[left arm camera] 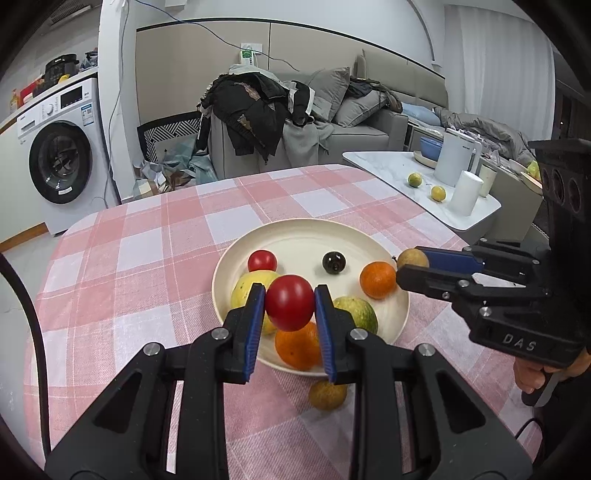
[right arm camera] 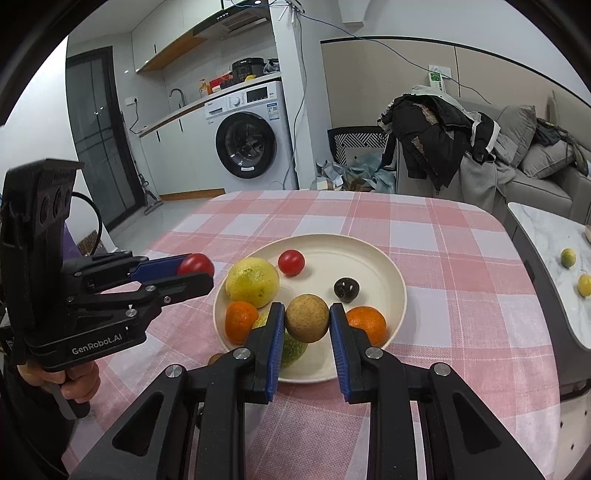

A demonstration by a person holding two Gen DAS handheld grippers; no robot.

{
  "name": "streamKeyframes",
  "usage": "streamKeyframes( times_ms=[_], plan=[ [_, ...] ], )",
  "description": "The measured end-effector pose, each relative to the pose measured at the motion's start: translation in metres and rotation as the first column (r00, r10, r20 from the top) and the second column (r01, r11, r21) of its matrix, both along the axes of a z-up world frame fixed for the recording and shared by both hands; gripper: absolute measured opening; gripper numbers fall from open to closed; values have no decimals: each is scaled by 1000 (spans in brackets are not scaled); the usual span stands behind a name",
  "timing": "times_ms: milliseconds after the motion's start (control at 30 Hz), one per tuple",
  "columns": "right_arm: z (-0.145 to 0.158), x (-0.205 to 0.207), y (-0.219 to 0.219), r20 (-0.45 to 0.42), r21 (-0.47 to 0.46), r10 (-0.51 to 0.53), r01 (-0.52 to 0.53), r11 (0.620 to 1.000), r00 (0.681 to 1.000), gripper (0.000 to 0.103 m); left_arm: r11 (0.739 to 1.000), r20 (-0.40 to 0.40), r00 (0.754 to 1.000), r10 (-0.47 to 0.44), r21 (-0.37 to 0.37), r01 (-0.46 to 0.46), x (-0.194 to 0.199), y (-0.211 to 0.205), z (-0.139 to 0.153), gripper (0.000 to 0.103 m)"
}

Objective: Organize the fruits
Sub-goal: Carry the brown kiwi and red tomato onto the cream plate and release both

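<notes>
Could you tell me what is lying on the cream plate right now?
On the plate: a tomato, a dark fruit, two oranges, a yellow fruit; the green fruit is partly hidden.

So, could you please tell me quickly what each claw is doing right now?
Left claw: closed on a red tomato.
Right claw: closed on a brownish round fruit.

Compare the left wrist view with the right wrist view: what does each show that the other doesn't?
Only the left wrist view shows the white kettle and cups on the side table, and all of the brown fruit lying on the tablecloth in front of the plate.

Only the right wrist view shows the kitchen sink tap, the range hood and the dark door.

Both show the plate of fruit on the checked tablecloth, the left gripper shut on a red tomato, the right gripper shut on a brown round fruit, and the washing machine.
</notes>
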State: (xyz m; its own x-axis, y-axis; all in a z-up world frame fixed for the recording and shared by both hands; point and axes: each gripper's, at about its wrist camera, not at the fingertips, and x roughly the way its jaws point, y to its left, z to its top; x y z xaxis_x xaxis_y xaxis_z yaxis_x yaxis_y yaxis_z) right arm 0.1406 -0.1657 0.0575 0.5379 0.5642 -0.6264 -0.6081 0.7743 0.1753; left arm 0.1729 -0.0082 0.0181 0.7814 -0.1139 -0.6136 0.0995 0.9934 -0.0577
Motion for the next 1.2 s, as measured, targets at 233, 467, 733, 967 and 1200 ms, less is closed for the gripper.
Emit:
streamKeyframes(
  times_ms=[233,467,733,967,1200],
  plan=[
    [-8,16,6,8,-67,-6,7,998,1000,25,1000,0,1000,-7,26,7,20,-14,-8,24],
    [-17,26,3,-27,-52,-15,13,999,1000,25,999,-4,1000,-20,41,20,30,-26,-15,24],
    [-27,27,1,-56,-29,-39,37,999,998,25,999,-17,1000,-22,40,22,35,-29,-22,24],
    [-32,24,-2,-63,-30,-45,43,999,997,26,999,-30,999,-24,41,25,36,-26,-28,24],
    [-28,21,-4,-47,-19,-48,47,999,998,35,1000,-27,1000,-4,14,4,22,-19,-18,48]
  ],
)
